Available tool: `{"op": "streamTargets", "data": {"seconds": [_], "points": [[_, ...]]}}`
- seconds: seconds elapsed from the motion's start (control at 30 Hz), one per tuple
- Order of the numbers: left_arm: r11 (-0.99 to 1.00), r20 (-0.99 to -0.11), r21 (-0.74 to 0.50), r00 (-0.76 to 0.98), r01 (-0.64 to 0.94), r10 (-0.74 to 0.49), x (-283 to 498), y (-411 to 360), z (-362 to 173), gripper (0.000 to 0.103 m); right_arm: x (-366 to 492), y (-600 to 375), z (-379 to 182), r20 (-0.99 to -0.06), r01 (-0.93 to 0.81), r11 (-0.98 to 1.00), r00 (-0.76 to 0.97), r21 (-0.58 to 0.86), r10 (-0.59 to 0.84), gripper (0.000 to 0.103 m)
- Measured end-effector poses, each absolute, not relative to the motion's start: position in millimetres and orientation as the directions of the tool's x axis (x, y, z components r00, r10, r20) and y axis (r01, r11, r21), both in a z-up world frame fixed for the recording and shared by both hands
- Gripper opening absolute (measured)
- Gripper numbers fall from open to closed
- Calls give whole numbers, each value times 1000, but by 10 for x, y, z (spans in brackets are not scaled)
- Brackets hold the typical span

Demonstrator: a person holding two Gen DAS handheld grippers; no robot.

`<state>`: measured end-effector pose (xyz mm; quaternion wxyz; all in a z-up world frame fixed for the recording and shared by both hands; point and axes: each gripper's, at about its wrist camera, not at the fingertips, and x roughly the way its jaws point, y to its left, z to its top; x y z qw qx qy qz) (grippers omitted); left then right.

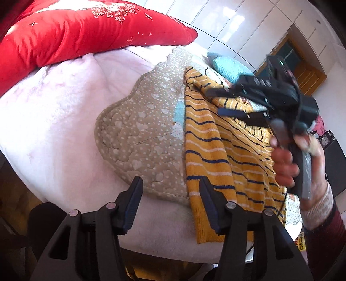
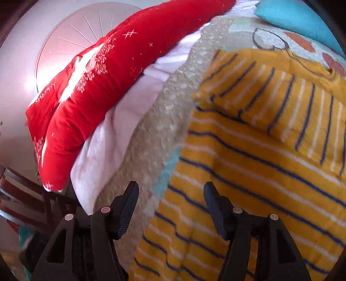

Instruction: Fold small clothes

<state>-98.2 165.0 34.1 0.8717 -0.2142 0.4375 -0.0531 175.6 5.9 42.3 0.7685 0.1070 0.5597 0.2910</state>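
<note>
A mustard-yellow knit sweater (image 1: 207,151) with navy and white stripes lies flat on a beige quilted mat (image 1: 138,129). One sleeve (image 2: 270,97) is folded across its upper body. My left gripper (image 1: 170,183) is open over the sweater's lower left edge, where the mat meets it, and nothing is between its fingers. My right gripper (image 2: 170,188) is also open and empty above the sweater's (image 2: 248,173) left side. In the left wrist view the right gripper (image 1: 214,102) appears blurred over the sweater's top, held by a hand (image 1: 285,164).
A red quilt (image 1: 75,32) (image 2: 108,75) is bunched along the far left of the bed on a pale pink fleece blanket (image 1: 54,108). A teal pillow (image 1: 227,64) (image 2: 298,15) lies beyond the sweater. The bed's near edge runs just below my left fingers.
</note>
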Motion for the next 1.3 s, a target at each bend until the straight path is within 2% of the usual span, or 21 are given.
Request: {"op": "streamTargets", "data": {"seconds": [0.17, 0.27, 0.47, 0.6, 0.73, 0.83, 0.9, 0.93, 0.97, 1.13, 1.3], "points": [[917, -752, -391, 604, -82, -266, -986, 1546, 405, 56, 1110, -928, 151, -862, -249, 886, 241, 390, 447, 67], [925, -757, -376, 595, -58, -270, -995, 1418, 444, 59, 746, -1767, 171, -815, -125, 878, 331, 462, 476, 66], [939, -770, -343, 573, -3, -280, -964, 1082, 521, 61, 173, -3513, 156, -825, 304, 883, 546, 356, 144, 68], [951, -782, -308, 561, 29, -270, -950, 843, 562, 61, -64, -4425, 116, -744, 459, 729, 660, 508, 104, 70], [960, -797, -274, 547, 49, -256, -943, 660, 588, 61, -97, -4973, 67, -581, 451, 485, 799, 750, 155, 78], [966, -806, -253, 540, 59, -244, -955, 558, 608, 61, -24, -5187, -73, -546, 481, 337, 828, 809, 128, 78], [967, -810, -248, 533, 65, -244, -970, 522, 613, 62, 16, -5268, -149, -518, 474, 271, 847, 838, 118, 55], [967, -813, -244, 529, 68, -243, -972, 504, 617, 62, 49, -5287, -158, -517, 473, 266, 847, 840, 124, 23], [969, -815, -238, 527, 71, -239, -977, 489, 620, 62, 92, -5296, -140, -526, 477, 281, 840, 832, 131, 8], [971, -822, -225, 518, 84, -235, -960, 429, 622, 62, 58, -5488, 319, -548, 500, 414, 836, 761, -3, 6], [959, -817, -262, 503, 108, -280, -934, 332, 568, 62, 197, -5602, 721, -549, 508, 443, 835, 739, -41, 6]]}}
